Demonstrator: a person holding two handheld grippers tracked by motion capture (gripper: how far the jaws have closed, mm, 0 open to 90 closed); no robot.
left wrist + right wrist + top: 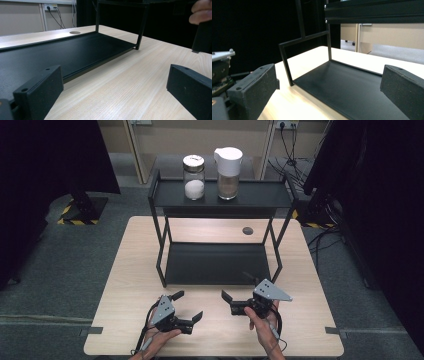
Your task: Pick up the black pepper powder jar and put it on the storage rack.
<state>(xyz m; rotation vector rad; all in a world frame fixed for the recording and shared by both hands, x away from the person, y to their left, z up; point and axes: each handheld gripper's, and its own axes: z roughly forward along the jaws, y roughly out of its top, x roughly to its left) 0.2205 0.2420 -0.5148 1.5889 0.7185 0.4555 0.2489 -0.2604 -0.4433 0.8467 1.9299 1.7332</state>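
Nearest the person, both tools rest low over the front edge of the counter [130, 270], each held in a hand. The left tool [188, 306] sits at about seven o'clock of the counter with its jaws spread wide and nothing between them; in the left gripper view its two black pads [40, 92] frame bare wood. The right tool [239, 291] sits at about five o'clock, likewise released and empty, its jaws angled toward the rack [220, 265].

Just beyond them, at the counter's centre, stands the black two-tier rack. Its lower shelf [352, 92] is bare. On the upper shelf [260, 195], toward twelve o'clock, stand the things nearest to hand: a glass jar [193, 177] with a metal lid and white contents on the left, and a white-lidded container [228, 166] just beside it on the right, the two apart but close.

The step in hand looks like the first reach, with neither tool yet committed. To do it well, the reaching tool should rise above the upper shelf's raised front rim before moving forward, rather than pushing straight ahead into the frame. The jaws should stay wide, level and square to the chosen vessel, closing on the glass body below the lid. Since the two vessels stand close, the approach is safest from the outer side, so the inner jaw does not nudge the neighbour. The left tool suits the jar, the right the container.
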